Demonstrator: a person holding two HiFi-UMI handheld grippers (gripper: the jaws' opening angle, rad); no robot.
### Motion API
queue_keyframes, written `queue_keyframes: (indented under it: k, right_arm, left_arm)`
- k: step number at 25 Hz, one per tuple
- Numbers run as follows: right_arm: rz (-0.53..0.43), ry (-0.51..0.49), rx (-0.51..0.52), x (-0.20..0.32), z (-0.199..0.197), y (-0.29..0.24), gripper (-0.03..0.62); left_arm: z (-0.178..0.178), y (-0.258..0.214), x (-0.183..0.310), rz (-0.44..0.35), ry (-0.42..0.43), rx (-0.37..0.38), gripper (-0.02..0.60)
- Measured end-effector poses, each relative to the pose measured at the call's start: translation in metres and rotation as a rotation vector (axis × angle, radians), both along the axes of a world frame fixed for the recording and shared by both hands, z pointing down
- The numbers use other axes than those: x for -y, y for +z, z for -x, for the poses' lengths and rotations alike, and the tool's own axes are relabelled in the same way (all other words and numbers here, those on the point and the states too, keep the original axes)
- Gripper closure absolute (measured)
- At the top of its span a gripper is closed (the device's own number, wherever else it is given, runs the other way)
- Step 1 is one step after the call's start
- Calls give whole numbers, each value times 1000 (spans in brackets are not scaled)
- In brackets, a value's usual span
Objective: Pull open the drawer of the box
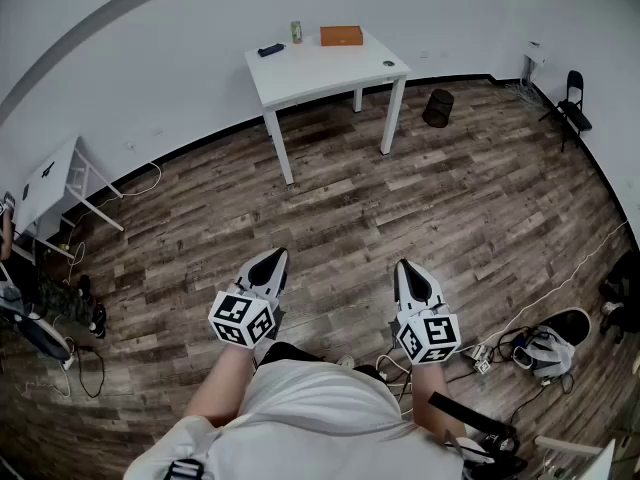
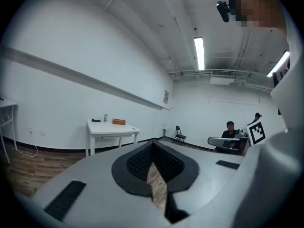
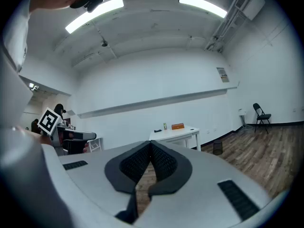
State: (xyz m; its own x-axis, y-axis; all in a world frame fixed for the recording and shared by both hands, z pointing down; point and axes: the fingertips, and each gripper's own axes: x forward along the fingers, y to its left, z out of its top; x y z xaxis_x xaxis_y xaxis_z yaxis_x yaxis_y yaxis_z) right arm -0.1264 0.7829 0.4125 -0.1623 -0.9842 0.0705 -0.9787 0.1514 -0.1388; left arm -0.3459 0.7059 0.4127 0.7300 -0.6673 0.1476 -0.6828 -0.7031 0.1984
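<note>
**Item 1: your left gripper (image 1: 275, 258).** You hold it out in front of your torso, low over the wood floor (image 1: 330, 218). Its nose points forward toward the far wall, close to level and dipped only slightly. The left cube (image 1: 243, 318) with square markers sits at the rear, nearest your body, and your bare forearm (image 1: 218, 388) runs back from it. Jaws: closed tip to tip, with nothing between the pads.

**Item 2: your right gripper (image 1: 408, 268).** You carry it alongside the left one, apart from it and at about the same height. It points forward and level, with the right cube (image 1: 430, 336) at the rear. Jaws: brought together at the tips, holding nothing.

**Item 3: box (image 1: 341, 35).** Orange, lying on the white surface (image 1: 320, 73) at the far side of the room. It sits toward the back edge by the wall, well apart from both grippers. It is too small here to tell how its drawer stands.

**Item 4: other things on the surface.**
- A small can (image 1: 296, 31) stands just left of the box.
- A dark flat item (image 1: 270, 50) lies further left.

**Item 5: surroundings.**
- A dark bin (image 1: 438, 107) stands on the floor to the right of the surface.
- A folding chair (image 1: 573, 103) stands by the right wall.
- A second white table (image 1: 45, 183) stands at the left wall.
- Loose cables (image 1: 545, 298) trail over the floor to your right.
</note>
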Motion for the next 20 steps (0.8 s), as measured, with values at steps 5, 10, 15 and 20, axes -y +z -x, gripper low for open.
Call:
queue_keyframes:
  k: [5,10,15,20]
  right_arm:
    - [13,4,28,-5,-11,9,592]
    - [12,14,11,11,-26,13,592]
    - [31,41,-11,34,-50,15,592]
    - [47,66,-25,75,-67,9,592]
  left_arm:
    - [-10,-3,1,-10,-5,8,571]
    - [-29,-2,22,-18,-9,-9,571]
    - [-55,1,54,-13,28,-39,571]
    - [-74,-1,102,0,60,-57,571]
